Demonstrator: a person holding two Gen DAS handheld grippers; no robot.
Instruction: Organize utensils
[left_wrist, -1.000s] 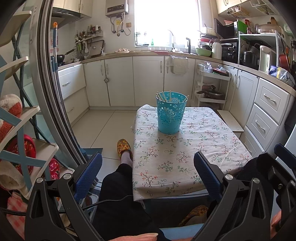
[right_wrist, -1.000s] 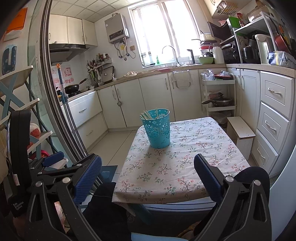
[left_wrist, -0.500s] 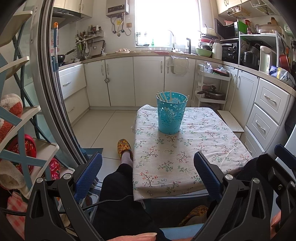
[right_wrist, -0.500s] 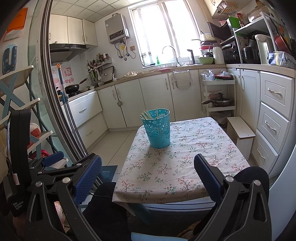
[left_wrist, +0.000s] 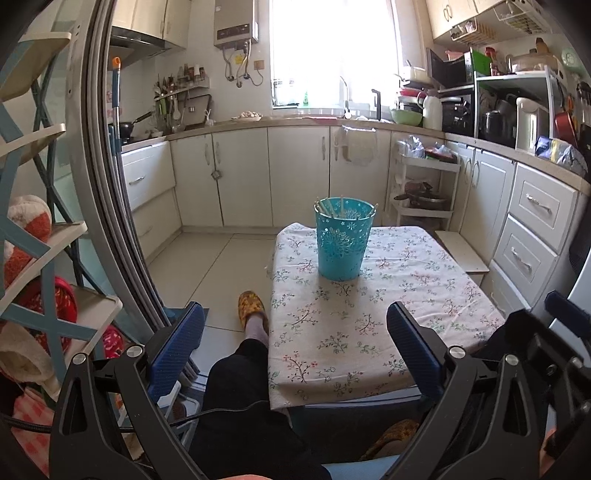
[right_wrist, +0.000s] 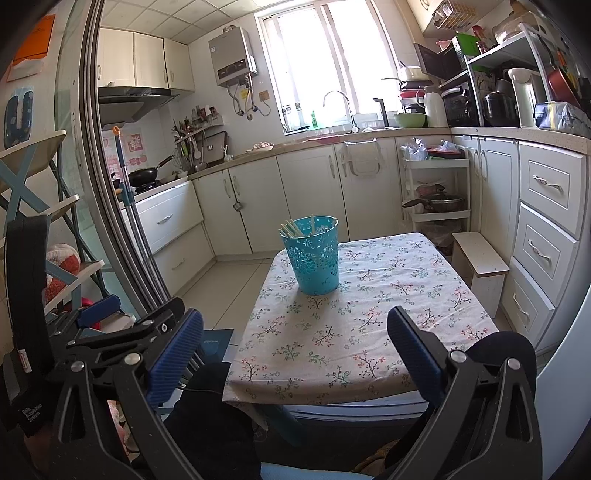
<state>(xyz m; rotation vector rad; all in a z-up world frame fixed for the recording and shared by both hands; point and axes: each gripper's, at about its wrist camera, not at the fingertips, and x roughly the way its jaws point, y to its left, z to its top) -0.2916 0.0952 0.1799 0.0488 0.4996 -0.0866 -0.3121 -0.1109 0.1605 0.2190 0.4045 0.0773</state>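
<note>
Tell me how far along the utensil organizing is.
Looks done: the chopsticks stand in the teal bucket, and no loose utensil shows on the tablecloth. In hand: nothing; the left claw and right claw are open. Left: nothing visible.

Cream cabinets (left_wrist: 240, 177) across the middle of the frame; bright window (left_wrist: 332, 51) at top centre, water heater (left_wrist: 235, 23) just left of it; white trolley (left_wrist: 421, 192) at centre right holding a dark pan (left_wrist: 421, 201); kettle (left_wrist: 526, 123) on shelving at upper right; blue-framed rack (left_wrist: 33, 236) along the left edge; yellow slipper (left_wrist: 250, 304) on the tiled floor (left_wrist: 207, 269), lower centre.
</note>
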